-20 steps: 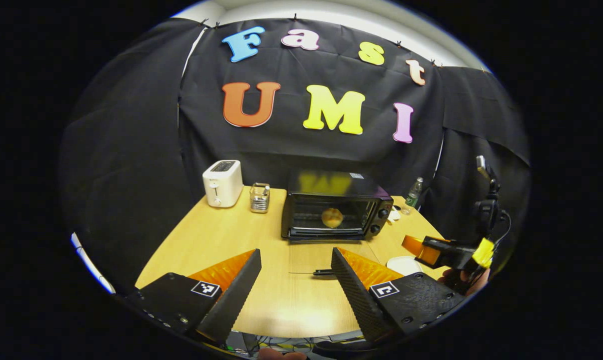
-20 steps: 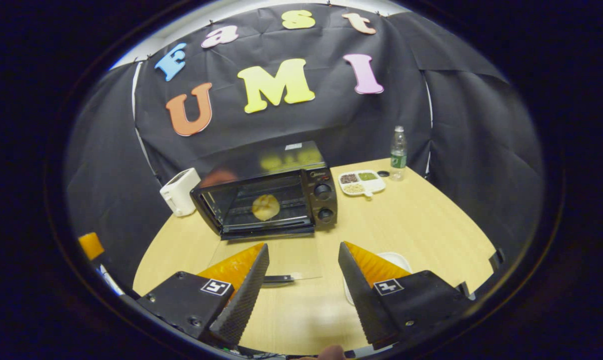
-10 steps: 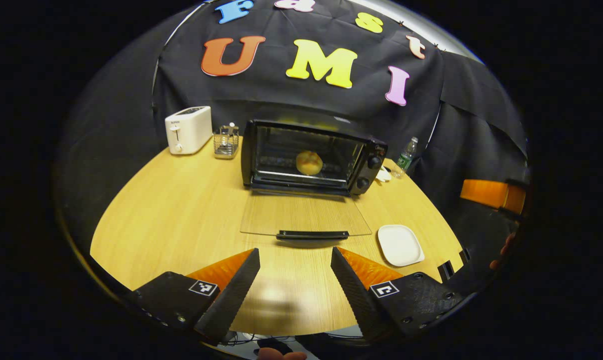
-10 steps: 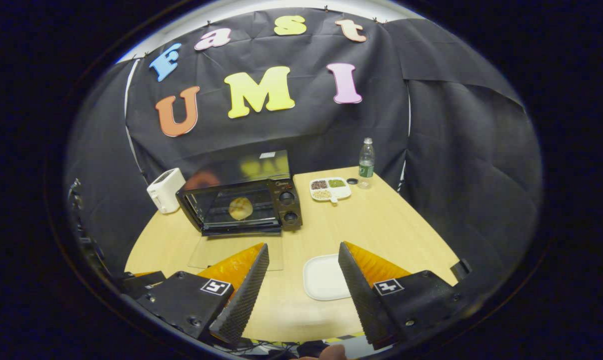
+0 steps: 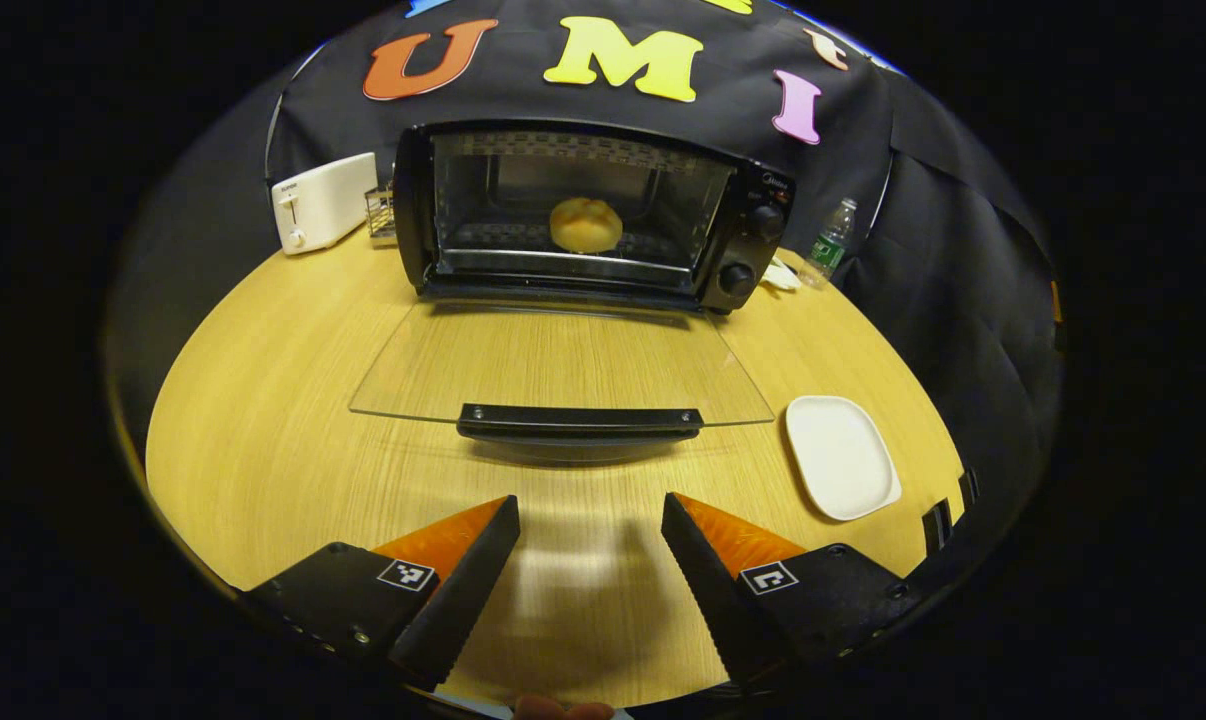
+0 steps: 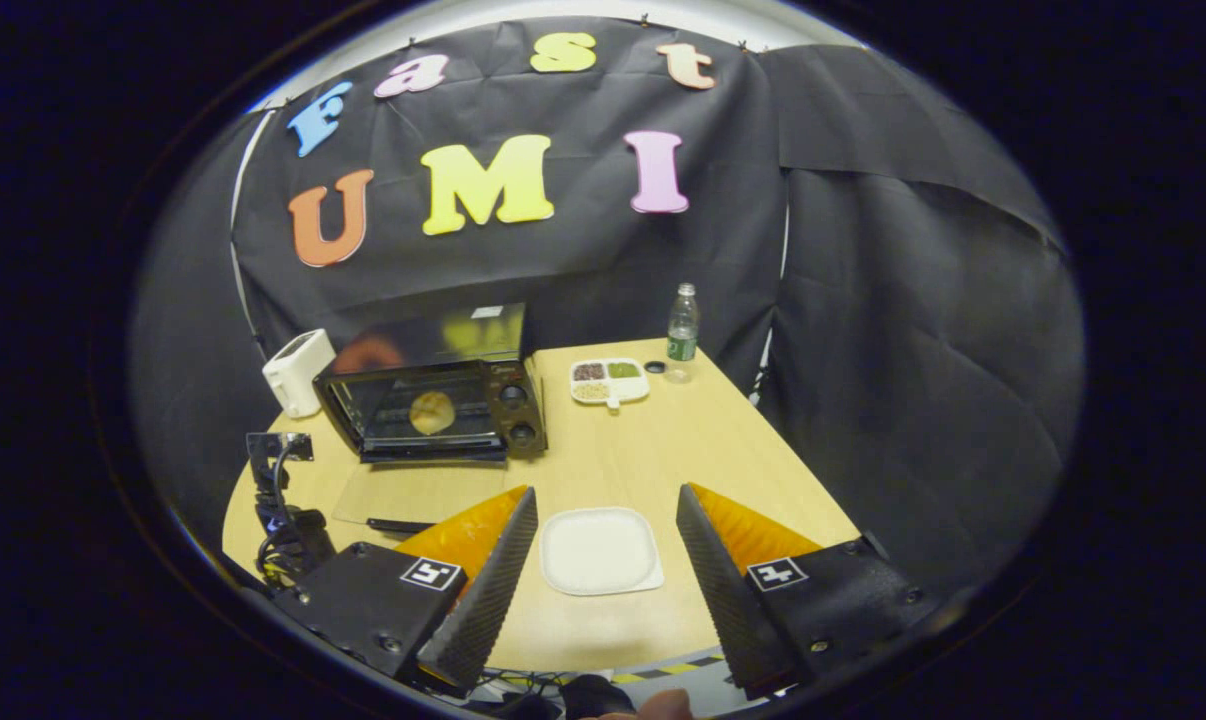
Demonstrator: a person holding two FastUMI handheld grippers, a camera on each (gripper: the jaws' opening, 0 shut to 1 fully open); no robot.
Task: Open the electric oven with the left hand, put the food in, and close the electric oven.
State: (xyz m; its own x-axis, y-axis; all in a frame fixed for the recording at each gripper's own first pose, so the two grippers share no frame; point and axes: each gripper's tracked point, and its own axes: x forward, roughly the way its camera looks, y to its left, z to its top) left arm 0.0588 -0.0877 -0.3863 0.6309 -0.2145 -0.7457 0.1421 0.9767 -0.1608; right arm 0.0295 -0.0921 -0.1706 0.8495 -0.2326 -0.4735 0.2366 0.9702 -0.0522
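Since 1 s ago left gripper [image 5: 588,520] has come fwd and dipped toward oven door [image 5: 563,365]; right gripper [image 6: 603,515] has backed off to the right, so white plate [image 6: 601,550] now sits betw its fingers in right gripper view.

Left gripper view: fingers apart, nothing betw them, over bare table [image 5: 263,400]. Door handle [image 5: 578,420] at 12 o'clock just ahead of tips, not touching. Glass door lies flat open, front edge toward gripper. Electric oven [image 5: 583,215] further at 12, bun [image 5: 585,224] inside on rack. Plate at 2 o'clock, just right of door's corner, near table edge. Toaster [image 5: 318,200] at 10–11, bottle [image 5: 831,240] at 1. Open tabletop left of door, 9–10.

Right gripper view: fingers apart, holding nothing. Oven at 10–11 o'clock w/ bun [image 6: 431,412] inside, door down. Divided snack tray [image 6: 608,382] and bottle [image 6: 681,322] at 12, beyond a wide bare stretch of table. Other gripper's rig [image 6: 283,500] at 9, by table's near-left edge
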